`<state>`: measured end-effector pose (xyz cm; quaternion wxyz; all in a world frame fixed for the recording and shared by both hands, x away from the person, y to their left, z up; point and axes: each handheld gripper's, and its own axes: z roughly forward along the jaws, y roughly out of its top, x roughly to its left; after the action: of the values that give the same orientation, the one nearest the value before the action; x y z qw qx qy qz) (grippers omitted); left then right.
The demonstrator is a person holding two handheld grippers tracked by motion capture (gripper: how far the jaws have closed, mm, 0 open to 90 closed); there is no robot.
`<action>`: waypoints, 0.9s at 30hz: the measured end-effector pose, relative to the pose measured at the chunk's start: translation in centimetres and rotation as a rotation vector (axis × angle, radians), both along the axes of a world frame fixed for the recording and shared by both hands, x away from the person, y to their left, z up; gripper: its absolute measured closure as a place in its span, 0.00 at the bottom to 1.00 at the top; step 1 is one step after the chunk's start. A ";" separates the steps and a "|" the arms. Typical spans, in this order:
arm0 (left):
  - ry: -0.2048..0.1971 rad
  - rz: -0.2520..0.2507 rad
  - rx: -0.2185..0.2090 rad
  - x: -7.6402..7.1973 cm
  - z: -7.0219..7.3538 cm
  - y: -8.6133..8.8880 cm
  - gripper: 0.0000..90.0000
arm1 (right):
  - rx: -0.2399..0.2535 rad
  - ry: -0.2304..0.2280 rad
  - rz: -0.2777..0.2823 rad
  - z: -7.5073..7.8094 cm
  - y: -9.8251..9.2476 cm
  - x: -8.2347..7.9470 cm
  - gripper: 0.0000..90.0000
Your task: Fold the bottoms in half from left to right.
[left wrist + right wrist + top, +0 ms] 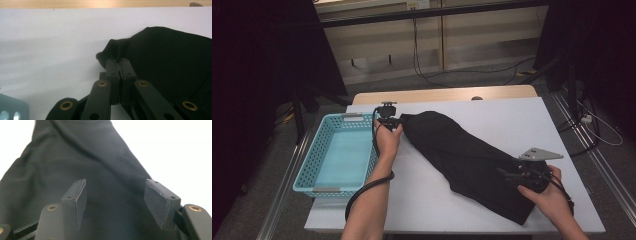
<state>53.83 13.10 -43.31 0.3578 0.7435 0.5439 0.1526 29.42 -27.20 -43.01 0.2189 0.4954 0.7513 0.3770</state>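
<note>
At nine o'clock on the table [512,120] we see a blue basket [309,167] with nothing in it. We have our left gripper [117,61] clenched on the far corner of the black cloth [467,160], which lies from the centre toward five o'clock. Our right gripper [120,200] hangs released over the near end. We judge that grasp and the folding remain.
</note>
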 end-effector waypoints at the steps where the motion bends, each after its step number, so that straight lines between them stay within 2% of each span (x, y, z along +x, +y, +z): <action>1: 0.003 -0.007 0.002 0.0 -0.1 -0.1 0.97 | -0.008 -0.001 -0.022 0.0 -0.7 0.0 0.41; 2: 0.006 -0.018 0.005 -0.1 -0.3 -0.2 0.95 | -0.016 -0.002 -0.032 0.0 -1.1 0.0 0.44; 4: -0.005 -0.022 0.021 -0.3 -0.4 -0.4 0.86 | -0.024 0.009 -0.063 -0.1 -2.1 0.1 0.49; 5: 0.014 -0.035 0.020 -0.4 -0.5 -0.5 0.80 | -0.030 0.015 -0.086 -0.3 -2.5 0.1 0.51; 8: 0.024 -0.042 0.021 -0.5 -0.5 -0.7 0.65 | -0.050 0.042 -0.118 -0.8 -3.5 0.4 0.58; 9: 0.024 -0.042 0.021 -0.5 -0.5 -0.7 0.56 | -0.065 0.055 -0.131 -1.0 -3.8 0.4 0.58; 10: 0.019 -0.047 0.036 -0.6 -0.4 -0.8 0.52 | -0.064 0.065 -0.139 -1.3 -4.0 0.5 0.58; 14: 0.008 -0.069 0.040 -0.8 -0.1 -1.0 0.42 | -0.076 0.094 -0.159 -2.0 -4.6 0.9 0.60; 16: 0.007 -0.074 0.047 -0.8 0.1 -0.9 0.39 | -0.053 0.125 -0.161 -2.5 -4.9 1.1 0.62; 19: 0.005 -0.074 0.049 -0.9 0.1 -0.8 0.36 | -0.033 0.137 -0.163 -2.4 -5.2 1.3 0.74; 21: 0.000 -0.074 0.054 -0.8 0.1 -0.7 0.35 | -0.019 0.137 -0.155 -2.5 -5.4 1.5 0.92; 22: 0.001 -0.071 0.060 -0.8 0.2 -0.6 0.33 | 0.011 0.149 -0.139 -2.5 -5.6 1.6 0.98; 26: -0.022 -0.073 0.065 -0.6 0.2 -0.5 0.29 | 0.005 0.163 -0.137 -2.2 -5.7 1.7 1.00; 27: -0.024 -0.080 0.070 -0.6 0.2 -0.5 0.28 | 0.009 0.161 -0.154 -2.1 -6.0 1.7 1.00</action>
<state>53.26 12.64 -43.14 0.3440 0.7749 0.5037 0.1657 31.08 -33.19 -45.10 0.1840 0.5812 0.7246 0.3215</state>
